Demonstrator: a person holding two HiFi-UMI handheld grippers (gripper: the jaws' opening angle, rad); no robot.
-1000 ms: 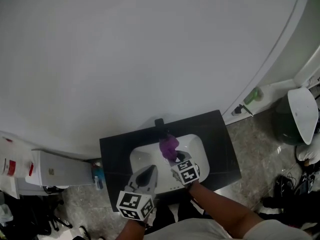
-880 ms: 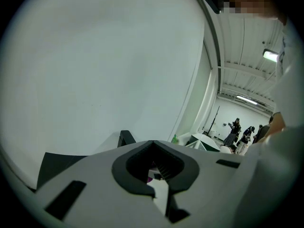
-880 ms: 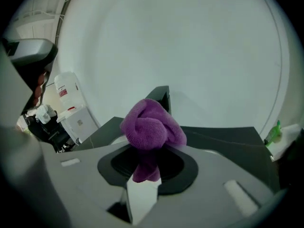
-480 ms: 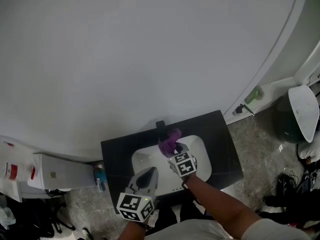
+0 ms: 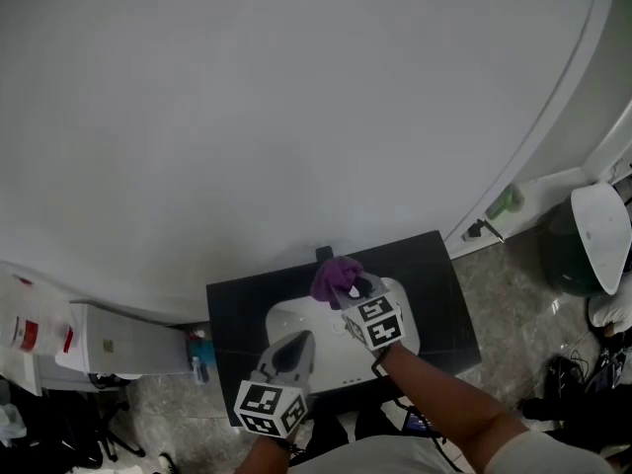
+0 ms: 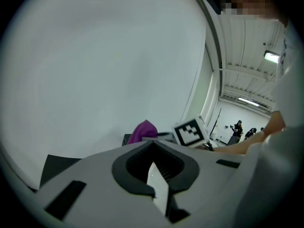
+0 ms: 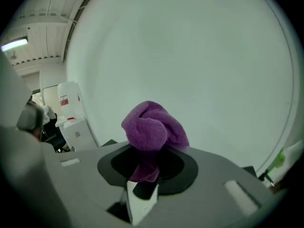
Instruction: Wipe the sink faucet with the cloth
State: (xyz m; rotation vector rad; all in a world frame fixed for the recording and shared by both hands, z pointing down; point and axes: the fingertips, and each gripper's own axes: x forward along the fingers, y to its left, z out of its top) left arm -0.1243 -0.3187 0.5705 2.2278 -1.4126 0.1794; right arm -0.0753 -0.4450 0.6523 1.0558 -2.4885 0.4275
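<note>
Right gripper (image 5: 354, 288) is clenched on the purple cloth (image 7: 152, 127): in the right gripper view I see a thin tail of it pinched down in the dark oval throat between the jaws, and the rest bunched above into a soft, rounded knot with a fine nubby, terry-like pile. From the head view that cloth (image 5: 334, 275) sits at the back edge of the sink (image 5: 281, 316), against the dark faucet (image 5: 323, 254), of which only a small black stub shows by the wall; I cannot tell how firmly it presses. My left gripper (image 5: 292, 344) hangs over the basin's front left part with its jaws drawn together on nothing, their pale smooth plastic meeting in a narrow wedge (image 6: 156, 177). The basin is glossy white and rounded, set in a flat matte black countertop (image 5: 232, 309). Each gripper carries a marker cube (image 5: 375, 324) printed with black-and-white square patterns, no lettering. Off to the left in the right gripper view stands a white container (image 7: 69, 98) with a red label, its print too small to read. A green spray bottle (image 5: 504, 203) lies near the wall's foot, well apart from the sink.
</note>
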